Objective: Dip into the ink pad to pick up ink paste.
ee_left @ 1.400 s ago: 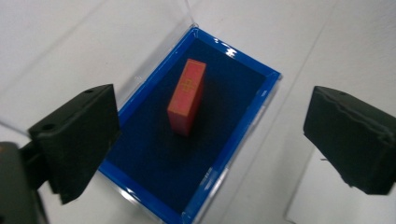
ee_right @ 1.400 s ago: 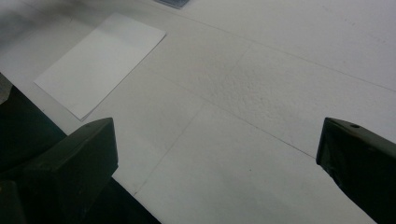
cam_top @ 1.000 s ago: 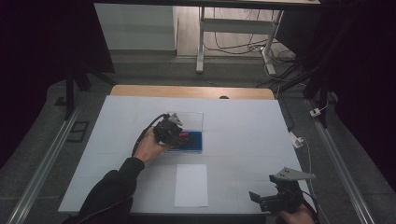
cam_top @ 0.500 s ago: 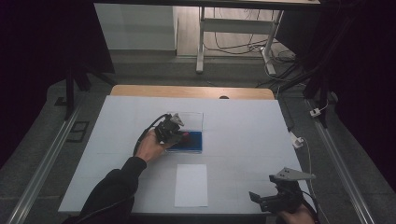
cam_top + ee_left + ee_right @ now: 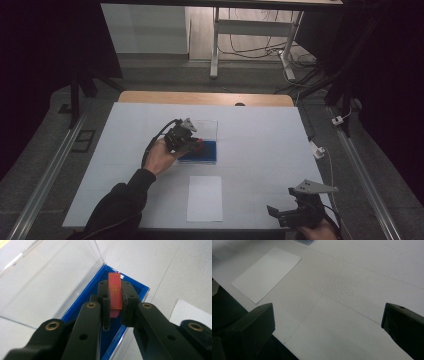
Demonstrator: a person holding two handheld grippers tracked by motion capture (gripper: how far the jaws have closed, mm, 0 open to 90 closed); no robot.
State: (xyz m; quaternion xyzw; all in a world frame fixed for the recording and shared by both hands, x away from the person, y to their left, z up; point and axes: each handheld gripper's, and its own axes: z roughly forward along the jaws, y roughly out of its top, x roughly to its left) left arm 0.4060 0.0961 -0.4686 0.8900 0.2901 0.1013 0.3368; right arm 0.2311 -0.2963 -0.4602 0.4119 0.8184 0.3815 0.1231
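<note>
Closing since the earlier frame, left gripper [image 5: 115,305] now pinches the red card [image 5: 114,293] over its blue case [image 5: 82,298]; lifting out probably remains.

Surface: my table [image 5: 260,150], covered in pale white, wooden strip along its far edge.
Blue case [image 5: 206,151]: lies flat under my left tongs, clear lid [image 5: 206,129] open beyond them.
White sheet [image 5: 205,198]: flat, left of my right tongs, nearer me than the case.
</note>
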